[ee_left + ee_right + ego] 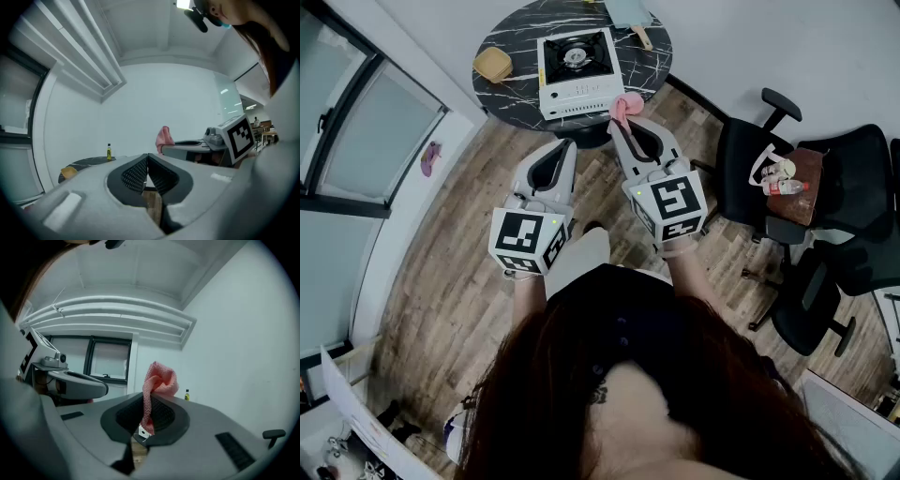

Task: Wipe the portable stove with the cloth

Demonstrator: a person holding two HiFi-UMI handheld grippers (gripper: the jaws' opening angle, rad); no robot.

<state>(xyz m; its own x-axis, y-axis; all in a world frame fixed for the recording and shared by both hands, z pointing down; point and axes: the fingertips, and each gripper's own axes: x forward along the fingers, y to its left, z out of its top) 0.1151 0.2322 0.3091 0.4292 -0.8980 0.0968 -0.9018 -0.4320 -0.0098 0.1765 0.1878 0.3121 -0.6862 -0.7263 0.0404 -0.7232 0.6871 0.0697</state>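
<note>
Two grippers are held side by side over the wooden floor (pixel 455 253), both pointing at a round dark marbled desk (pixel 511 33).

Ahead of the left jaws and off to their left, a yellow object (pixel 493 64) lies on the desk. The left gripper (pixel 567 145) has its jaws pressed together, the ribbed pads meeting at the tips with nothing between them.

Straight beyond the tips of both grippers, roughly between their two lines, the portable stove (pixel 577 66) sits on the desk. It has a white body with a black burner top, and its vented front faces the jaws. Neither gripper touches it.

The right gripper (pixel 623 124) has its jaws closed on the pink cloth (pixel 625 105). In the right gripper view a strip of the cloth runs down between the pads, and the rest bunches up in a loose knot above the tips. In the head view that bunch sits just short of the stove's near right corner.

Past the right jaws and slightly to their right, a small yellow-green bottle (pixel 187 395) stands in the distance. Well to the right of the right jaws, black office chairs (pixel 750 164) stand on the floor.
</note>
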